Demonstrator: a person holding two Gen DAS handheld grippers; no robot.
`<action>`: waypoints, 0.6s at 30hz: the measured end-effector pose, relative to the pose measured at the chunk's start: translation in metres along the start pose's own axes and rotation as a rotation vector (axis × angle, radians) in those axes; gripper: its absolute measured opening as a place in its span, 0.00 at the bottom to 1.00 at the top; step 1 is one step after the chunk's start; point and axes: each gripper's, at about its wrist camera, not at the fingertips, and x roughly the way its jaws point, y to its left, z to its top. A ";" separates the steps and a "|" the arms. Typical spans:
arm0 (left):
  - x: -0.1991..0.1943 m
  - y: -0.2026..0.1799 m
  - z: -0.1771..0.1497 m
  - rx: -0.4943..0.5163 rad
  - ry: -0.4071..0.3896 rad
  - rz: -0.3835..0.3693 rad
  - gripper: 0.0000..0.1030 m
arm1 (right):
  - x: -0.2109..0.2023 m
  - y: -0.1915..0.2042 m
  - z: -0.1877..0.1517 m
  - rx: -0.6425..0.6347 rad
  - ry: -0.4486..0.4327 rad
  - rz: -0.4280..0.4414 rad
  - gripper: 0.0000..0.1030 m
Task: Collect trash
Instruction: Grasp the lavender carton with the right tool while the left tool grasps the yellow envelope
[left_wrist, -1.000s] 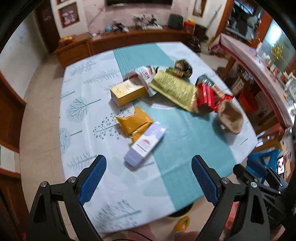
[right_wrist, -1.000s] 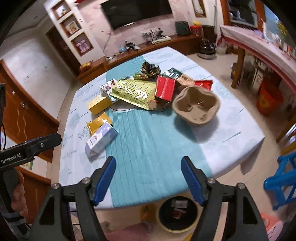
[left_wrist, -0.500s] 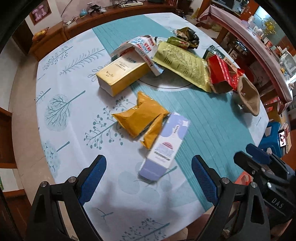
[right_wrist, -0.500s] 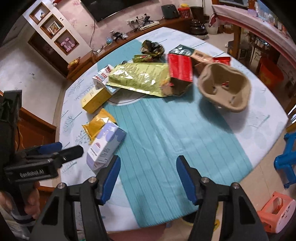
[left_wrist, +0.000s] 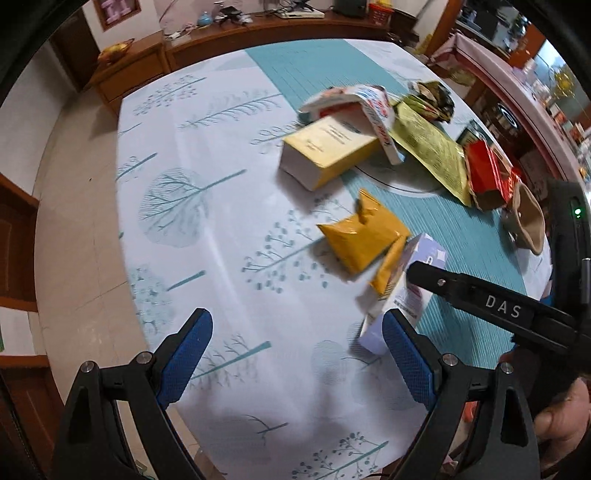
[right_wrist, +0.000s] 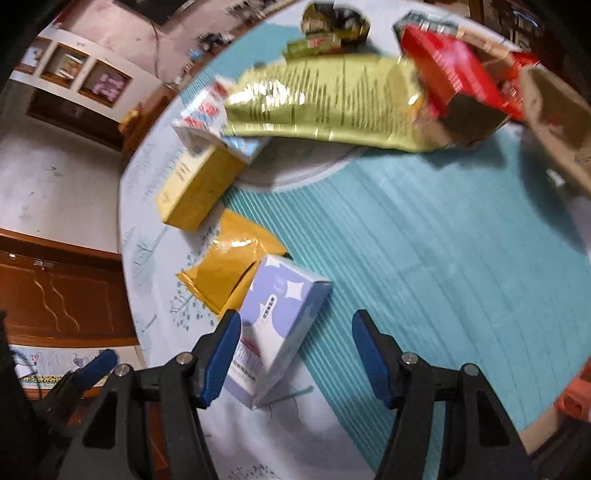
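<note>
Since the earlier frames both grippers have dropped closer to the round table with its white-and-teal cloth (left_wrist: 207, 229), and the right gripper (right_wrist: 295, 349) has rolled over the pale lilac cardboard carton (right_wrist: 280, 317). Its jaws narrowed a little and stand wide; the carton's near end lies between the blue pads (right_wrist: 221, 354), apparently not pinched. Left gripper (left_wrist: 295, 354): jaws wide, nothing between them, bare cloth below. The carton lies flat, touching a crumpled yellow foil pouch (left_wrist: 364, 236). Beyond: yellow cardboard box (left_wrist: 328, 151), olive-gold foil bag (right_wrist: 332, 99), red packet (right_wrist: 450, 77).
</note>
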 end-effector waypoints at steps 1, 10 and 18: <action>-0.001 0.002 0.001 -0.002 -0.004 0.000 0.90 | 0.003 0.003 0.000 0.004 -0.004 0.022 0.62; -0.003 -0.004 0.014 0.033 -0.038 -0.010 0.90 | 0.008 0.014 -0.002 -0.057 0.003 -0.008 0.49; 0.010 -0.053 0.035 0.246 -0.051 0.010 0.90 | -0.019 -0.021 -0.004 -0.040 -0.041 -0.071 0.38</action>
